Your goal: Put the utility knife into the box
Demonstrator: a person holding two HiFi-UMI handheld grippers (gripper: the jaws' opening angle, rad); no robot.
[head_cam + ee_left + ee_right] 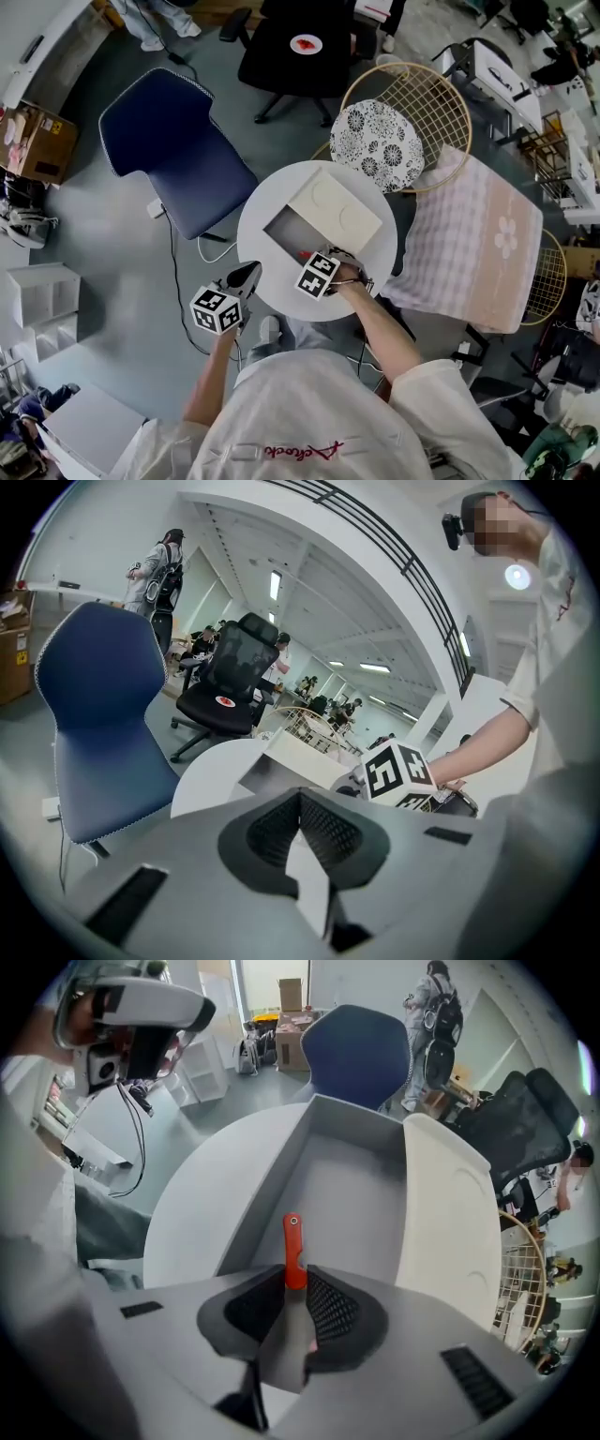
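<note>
An open white box (286, 231) lies on the round white table (258, 211), its lid (337, 208) folded back to the far right. My right gripper (322, 265) points down over the box's near edge, shut on a red utility knife (306, 254). In the right gripper view the knife (293, 1241) sticks out from between the pads of the right gripper (295, 1281), hanging over the box's grey inside (352, 1185) close to its left wall. My left gripper (247, 276) hovers at the table's near left edge. Its pads (323, 832) meet with nothing between them.
A blue chair (173, 150) stands left of the table and a black office chair (295, 47) behind it. A wire chair with a patterned cushion (378, 145) and a pink checked blanket (478, 244) crowd the right side. White shelf boxes (42, 305) sit on the floor at left.
</note>
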